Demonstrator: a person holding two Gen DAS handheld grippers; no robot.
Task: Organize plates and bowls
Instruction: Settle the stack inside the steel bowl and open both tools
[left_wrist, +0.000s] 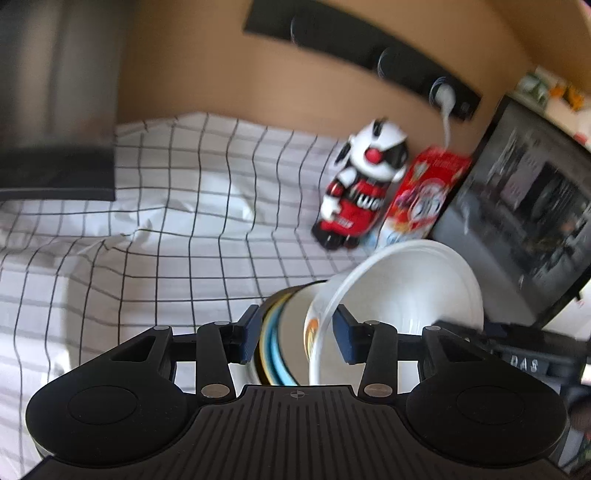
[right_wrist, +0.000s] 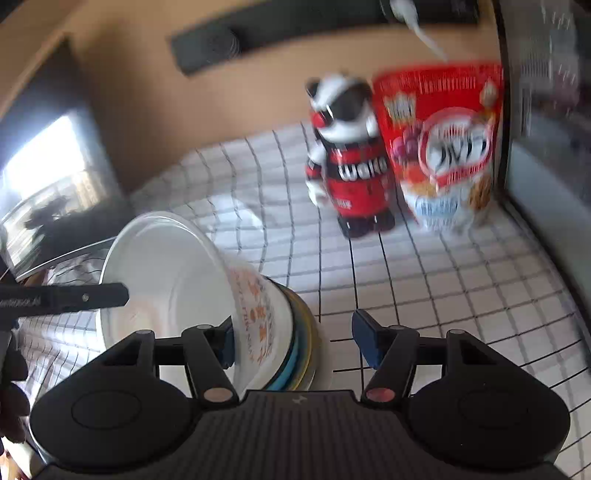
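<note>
White bowl (left_wrist: 406, 288) with orange print on its outer wall sits nested on a stack of plates and bowls (left_wrist: 275, 343) (blue and yellow rims visible), and the whole stack is tipped on edge, mouth facing sideways, above the checked tablecloth (left_wrist: 166, 221).

Step, as I read it: carry the nested stack between both grippers and set it down. To do it well, keep both sides moving together, keep the stack's axis level so the top bowl can't slide out, and lower until the rims meet the cloth before letting go. Blur says things are moving, so slow down near the toy robot (right_wrist: 347, 158) and the red cereal bag (right_wrist: 443, 147).

Left gripper (left_wrist: 295, 332): jaws straddle the rims, left pad at the plate edges, right pad against the white bowl's wall. Looks clamped on the stack, contact not fully sharp.

Right gripper (right_wrist: 291, 339): jaws spread wide. Left pad touches the bowl's printed wall (right_wrist: 258, 317); right pad stands clear of the stack, with cloth visible in the gap. Not gripping, at best bracing.

Risk: a one-sided hold on a tipped stack.
</note>
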